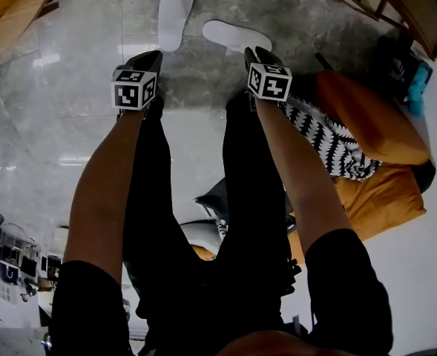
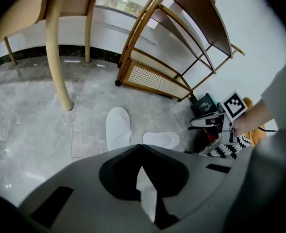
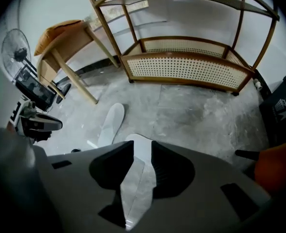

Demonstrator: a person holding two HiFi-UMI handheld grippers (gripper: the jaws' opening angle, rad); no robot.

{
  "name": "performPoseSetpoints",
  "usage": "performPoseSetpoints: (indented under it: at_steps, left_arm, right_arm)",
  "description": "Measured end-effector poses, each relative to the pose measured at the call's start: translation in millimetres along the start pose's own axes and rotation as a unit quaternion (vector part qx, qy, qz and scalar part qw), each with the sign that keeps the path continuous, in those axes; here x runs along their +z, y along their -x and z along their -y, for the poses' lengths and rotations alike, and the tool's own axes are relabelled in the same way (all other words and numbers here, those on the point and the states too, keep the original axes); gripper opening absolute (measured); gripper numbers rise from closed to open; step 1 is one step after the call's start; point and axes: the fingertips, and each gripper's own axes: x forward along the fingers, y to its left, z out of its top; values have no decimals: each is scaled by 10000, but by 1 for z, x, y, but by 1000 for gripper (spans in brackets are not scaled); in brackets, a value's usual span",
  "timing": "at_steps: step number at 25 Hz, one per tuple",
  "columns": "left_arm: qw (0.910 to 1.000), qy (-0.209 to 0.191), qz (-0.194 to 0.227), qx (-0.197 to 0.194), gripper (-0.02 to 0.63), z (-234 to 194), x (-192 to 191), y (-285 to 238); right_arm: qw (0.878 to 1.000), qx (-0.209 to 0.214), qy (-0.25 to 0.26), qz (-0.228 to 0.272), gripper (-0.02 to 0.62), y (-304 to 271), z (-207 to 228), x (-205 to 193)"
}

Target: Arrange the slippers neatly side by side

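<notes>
— Claws?
— My right claw [image 3: 142, 148] is spread wide and grips nothing. The angled slipper [image 1: 231, 35] lies on the floor [image 1: 84, 87] under its gap. My left claw [image 2: 141, 146] is pinched closed, empty.
— Which step?
— Reaching for that slipper, I'd say. Next I'd lower, close on it, then swing it parallel beside the straight slipper [image 1: 173, 12].

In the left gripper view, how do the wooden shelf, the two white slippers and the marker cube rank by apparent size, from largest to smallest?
1. wooden shelf
2. left slipper
3. right slipper: nearly alike; it lies crosswise, so this order is unsure
4. marker cube
</notes>
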Motion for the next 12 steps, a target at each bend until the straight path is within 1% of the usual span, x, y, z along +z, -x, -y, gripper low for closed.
performPoseSetpoints:
  at_steps: [4,6,8,10,12]
  left_arm:
    - [9999,-43,-127,-70,15,-17,-15,-30]
    - [9997,-137,-146,-111,15,-25,-18,-43]
    - [9987,-448,-159,-187,15,-31,-14,-57]
    - [9953,-909,-180,-286,15,-35,-10,-67]
    - [9913,-1244,-210,-369,15,-38,-12,-72]
  right_arm:
    - [9992,-321,-51,-247,124,-40,11,-23]
    - [9978,-494,-109,-435,134,-59,19,-37]
    - [9949,-795,-282,-560,137,-73,30,-44]
    - [9911,-1094,-474,-594,137,-84,38,-46]
    - [9885,-1242,-589,-630,137,-93,41,-52]
